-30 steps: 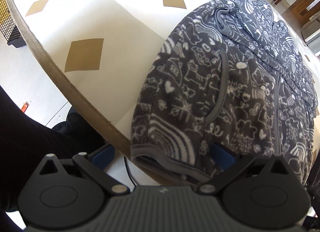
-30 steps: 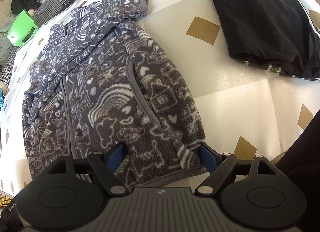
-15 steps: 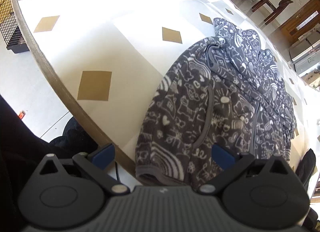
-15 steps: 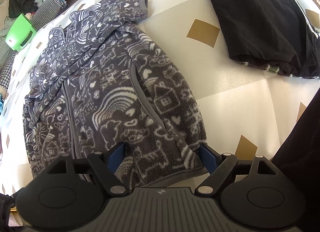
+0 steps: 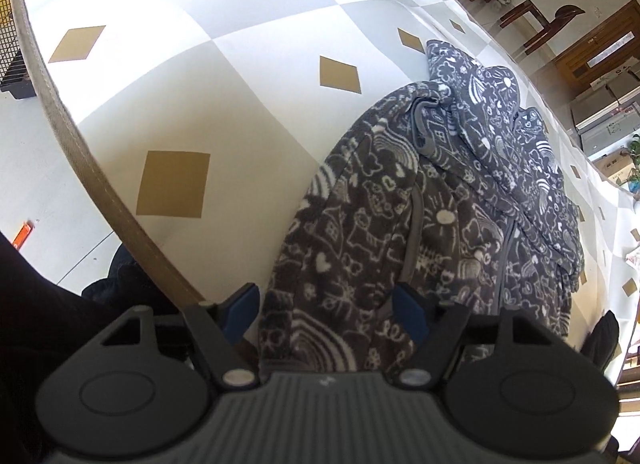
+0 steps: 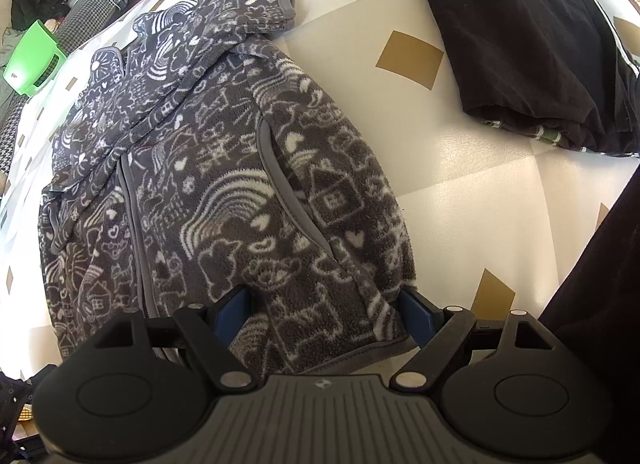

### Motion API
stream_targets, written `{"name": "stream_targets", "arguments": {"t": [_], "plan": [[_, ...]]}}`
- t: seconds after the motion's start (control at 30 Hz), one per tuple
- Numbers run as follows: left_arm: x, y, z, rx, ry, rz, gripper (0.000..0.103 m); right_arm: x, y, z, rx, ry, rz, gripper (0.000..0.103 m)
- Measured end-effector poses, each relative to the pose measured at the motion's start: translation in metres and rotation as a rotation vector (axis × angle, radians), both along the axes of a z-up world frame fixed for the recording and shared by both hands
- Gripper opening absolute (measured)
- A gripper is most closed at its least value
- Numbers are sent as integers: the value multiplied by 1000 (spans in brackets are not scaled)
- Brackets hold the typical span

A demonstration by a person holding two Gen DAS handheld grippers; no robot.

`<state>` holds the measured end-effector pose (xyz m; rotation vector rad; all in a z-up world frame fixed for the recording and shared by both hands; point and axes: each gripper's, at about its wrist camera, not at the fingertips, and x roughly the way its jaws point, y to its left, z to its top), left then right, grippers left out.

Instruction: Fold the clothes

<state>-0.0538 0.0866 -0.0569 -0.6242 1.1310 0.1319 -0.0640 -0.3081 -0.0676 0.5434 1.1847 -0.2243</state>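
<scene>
Between both tools' jaws, fleece jacket hem

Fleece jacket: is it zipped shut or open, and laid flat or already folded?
Zipped and laid flat, front up. The fleece jacket shows one closed zipper line down its front, both pockets facing up, and a sleeve stretched out. No fold across the body yet.

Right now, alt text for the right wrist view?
A grey fleece jacket with white doodle print lies on a cream table with tan diamonds, its bottom hem between the spread blue fingers of the right gripper. A folded black garment sits at upper right.
</scene>
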Motion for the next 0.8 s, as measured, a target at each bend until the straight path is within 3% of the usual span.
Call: {"name": "stream_targets", "arguments": {"t": [0.17,0.23,0.37,0.5,0.63,0.8], "plan": [[4,-3,-12,7,34,-9,72,0,-1,-1,6,1,-2,81],[5,-8,-15,5,35,-34,77,1,0,-1,4,0,-1,82],[10,-19,-21,-119,17,-86,78,1,1,-2,-3,-2,7,84],[19,-40,-18,-64,4,-153,84,2,5,-2,-23,-4,32,86],[29,-54,-17,-120,3,-200,84,1,6,-3,-27,-10,37,86],[37,-85,-15,-98,7,-318,84,2,9,-2,-41,-24,52,87]]}}
